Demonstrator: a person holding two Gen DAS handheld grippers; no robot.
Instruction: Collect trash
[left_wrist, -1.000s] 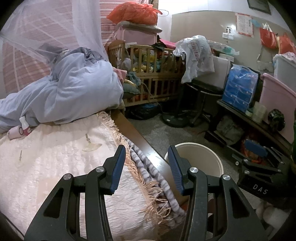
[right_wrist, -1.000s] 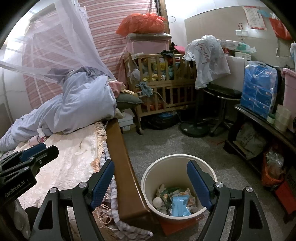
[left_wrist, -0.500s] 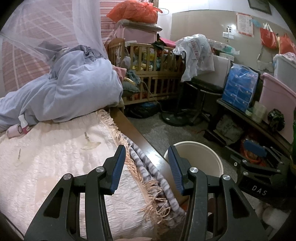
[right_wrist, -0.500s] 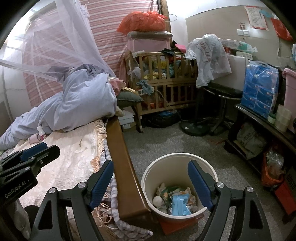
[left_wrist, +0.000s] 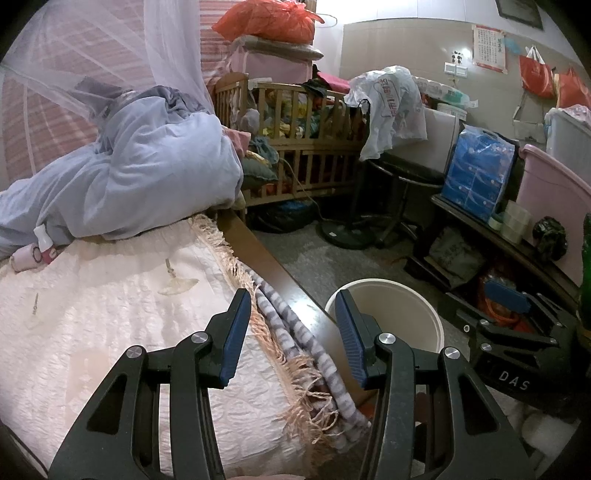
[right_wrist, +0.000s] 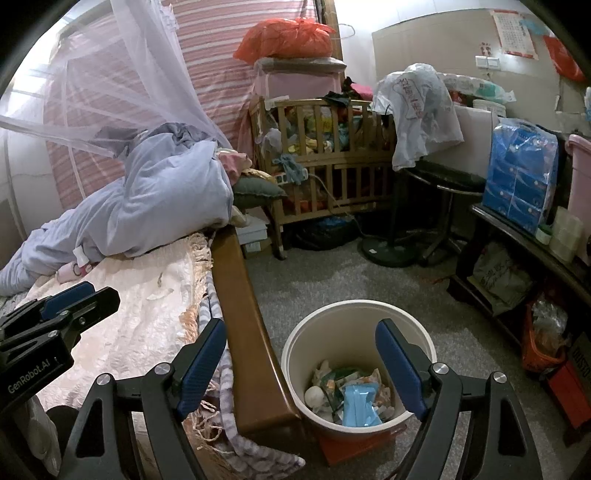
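Observation:
A cream waste bin (right_wrist: 369, 317) stands on the floor beside the bed's wooden edge; it holds crumpled wrappers and a blue packet (right_wrist: 358, 404). Its rim also shows in the left wrist view (left_wrist: 402, 291). My right gripper (right_wrist: 301, 363) is open and empty, above and just left of the bin. My left gripper (left_wrist: 291, 332) is open and empty over the bed's fringe edge; it also shows in the right wrist view (right_wrist: 74, 299). Two small transparent scraps (left_wrist: 177, 284) (left_wrist: 35, 301) lie on the pink bedspread (left_wrist: 92, 314).
A heaped blue quilt (left_wrist: 129, 173) lies at the bed's far end with a small pink bottle (left_wrist: 33, 254) beside it. A wooden crib (right_wrist: 325, 155), a stool and fan base (right_wrist: 391, 251), and a low shelf (right_wrist: 517, 236) ring the grey floor.
Both grippers have risen and edged slightly forward; the bin sits a little lower in both views. Jaws stay open and empty.

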